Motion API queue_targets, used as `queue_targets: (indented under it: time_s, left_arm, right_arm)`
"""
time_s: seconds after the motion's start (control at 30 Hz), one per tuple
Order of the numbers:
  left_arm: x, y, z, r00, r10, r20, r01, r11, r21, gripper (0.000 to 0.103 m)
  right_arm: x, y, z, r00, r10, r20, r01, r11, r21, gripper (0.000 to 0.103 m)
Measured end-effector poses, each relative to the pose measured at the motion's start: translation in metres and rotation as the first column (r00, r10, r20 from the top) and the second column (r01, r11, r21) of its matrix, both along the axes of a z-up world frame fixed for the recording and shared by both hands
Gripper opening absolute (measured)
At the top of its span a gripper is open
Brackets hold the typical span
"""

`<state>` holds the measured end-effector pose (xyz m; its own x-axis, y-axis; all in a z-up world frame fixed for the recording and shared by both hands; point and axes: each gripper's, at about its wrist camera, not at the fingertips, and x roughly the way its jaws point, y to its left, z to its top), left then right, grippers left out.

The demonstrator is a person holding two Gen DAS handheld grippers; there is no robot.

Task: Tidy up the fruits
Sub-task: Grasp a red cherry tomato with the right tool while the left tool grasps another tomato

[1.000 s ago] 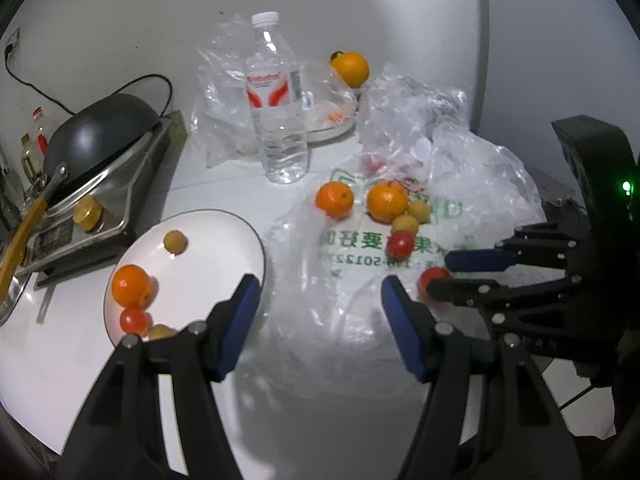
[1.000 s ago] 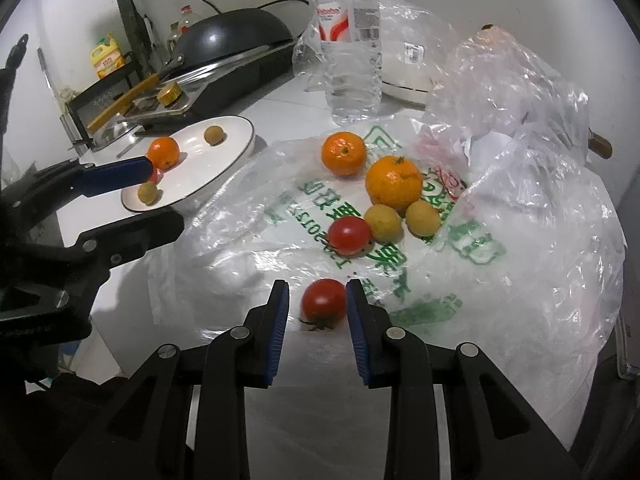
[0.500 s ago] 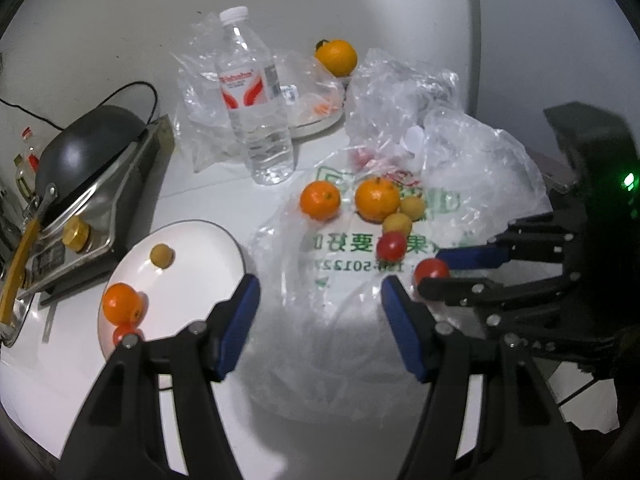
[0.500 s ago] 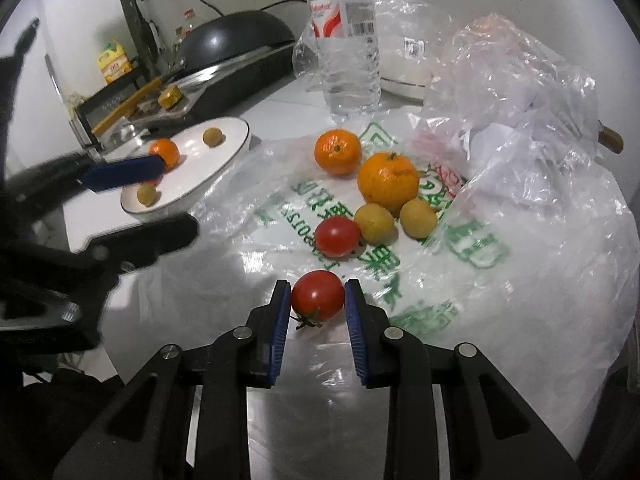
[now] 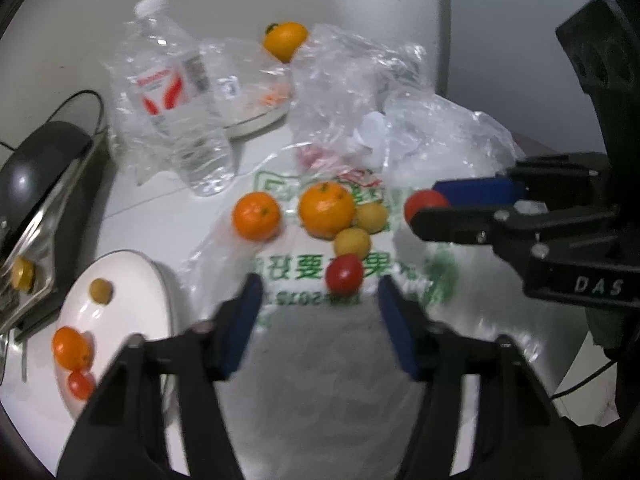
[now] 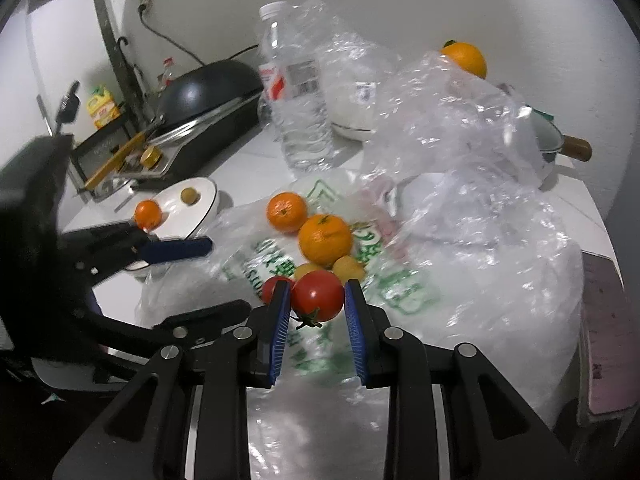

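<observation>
My right gripper (image 6: 316, 306) is shut on a red tomato (image 6: 318, 296) and holds it above the printed plastic bag (image 6: 360, 256); it shows in the left wrist view (image 5: 424, 204) too. On the bag lie two oranges (image 5: 326, 210), two small yellow fruits (image 5: 352, 242) and another red tomato (image 5: 344, 274). My left gripper (image 5: 320, 304) is open and empty, just in front of that tomato. A white plate (image 5: 132, 280) at the left holds an orange (image 5: 70, 348), a tomato and a small yellow fruit.
A water bottle (image 5: 176, 108) stands behind the bag. A dark wok on a stove (image 6: 208, 92) is at the left. Crumpled clear plastic bags (image 6: 452, 120), another plate and an orange (image 5: 284, 40) lie at the back. A pot with a wooden handle (image 6: 576, 148) is at the right.
My right gripper closed on the tomato and lifted it off the bag. My left gripper moved right and forward, toward the fruits on the bag.
</observation>
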<state>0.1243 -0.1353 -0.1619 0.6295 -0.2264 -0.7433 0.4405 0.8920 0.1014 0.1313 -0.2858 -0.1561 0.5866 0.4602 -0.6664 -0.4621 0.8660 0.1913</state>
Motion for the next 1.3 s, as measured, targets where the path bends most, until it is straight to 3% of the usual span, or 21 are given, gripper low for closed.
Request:
queue_targets:
  time_s: [0.27, 0.37, 0.4, 0.73, 1.3]
  left_arm:
    - [0.021, -0.016, -0.019, 0.998, -0.020, -0.063, 0.021, 1.000, 0.014, 0.040]
    - [0.026, -0.019, -0.024, 0.997, -0.023, -0.080, 0.025, 1.000, 0.017, 0.034]
    - [0.027, -0.020, -0.026, 0.996, -0.028, -0.083, 0.030, 0.999, 0.017, 0.027]
    - [0.025, -0.021, -0.020, 0.996, -0.042, -0.073, 0.042, 0.999, 0.008, 0.027]
    - [-0.014, 0.017, 0.020, 0.999, -0.018, 0.035, 0.019, 0.999, -0.041, 0.027]
  right_arm:
    - [0.008, -0.011, -0.007, 1.000, -0.001, -0.016, 0.002, 1.000, 0.004, 0.030]
    - [0.010, -0.014, -0.007, 1.000, 0.001, -0.017, -0.001, 1.000, 0.005, 0.030]
    - [0.011, -0.015, -0.008, 1.000, 0.000, -0.017, 0.000, 1.000, 0.004, 0.030]
    - [0.010, -0.016, -0.007, 1.000, -0.005, -0.012, 0.005, 1.000, 0.005, 0.030]
    - [-0.019, 0.025, 0.013, 0.999, 0.040, 0.027, -0.039, 0.999, -0.035, 0.030]
